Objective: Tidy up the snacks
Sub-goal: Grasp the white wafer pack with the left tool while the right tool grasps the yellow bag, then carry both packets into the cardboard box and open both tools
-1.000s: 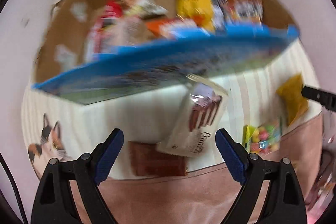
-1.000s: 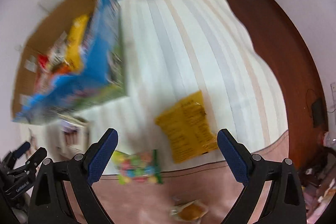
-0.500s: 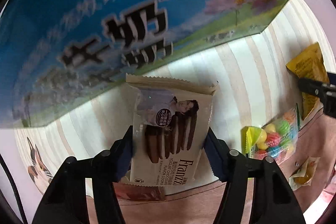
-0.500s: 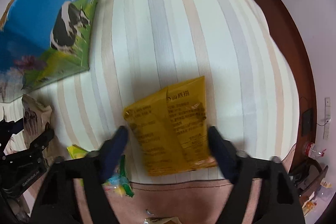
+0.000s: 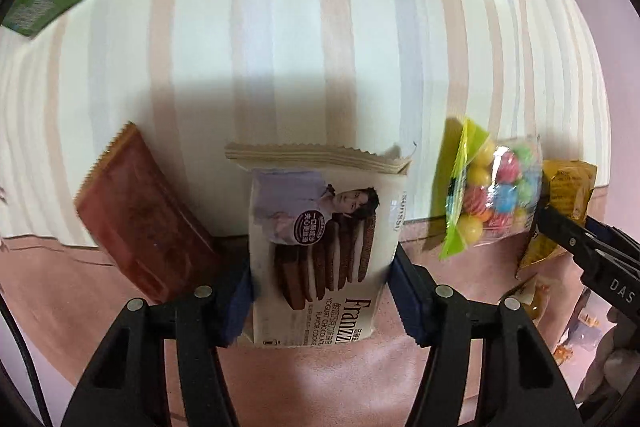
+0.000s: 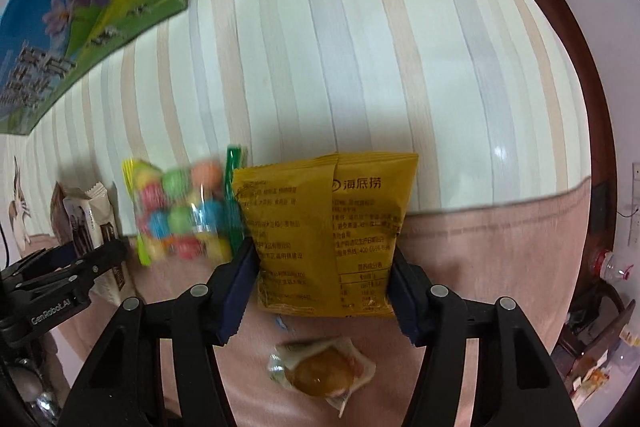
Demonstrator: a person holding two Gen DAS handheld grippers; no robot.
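- The left gripper point(image 5: 322, 297) points down at the bed, its blue pads point(image 5: 240, 301) pressed against both sides of a cream cookie packet point(image 5: 320, 239); the jaws have just been closing, and the packet now sits clamped between them.
- That cookie packet stands with its crimped top edge away from the gripper, straddling the line where the striped sheet point(image 5: 280, 47) meets a pink blanket point(image 5: 320, 379).
- Just beside it, on the left in this view, lies a dark red flat packet point(image 5: 140, 227), tilted, one corner tucked near the gripper's finger.
- On the other side, apart from the cookies, is a clear bag of coloured candy balls point(image 5: 488, 199) with a lime-green edge.
- The right gripper point(image 6: 320, 291) also points down, and its jaws have just been closing; the pads point(image 6: 240, 279) now grip a yellow snack bag point(image 6: 324, 231) by its two sides.
- The yellow bag lies across the same sheet-and-blanket border, touching the candy bag on its left.
- Below it, between the right gripper's arms, a small wrapped amber sweet point(image 6: 320, 373) rests on the pink blanket.
- Further back, a blue and green milk carton box point(image 6: 80, 7) printed with cows and flowers sits on the striped sheet, well apart from both grips.
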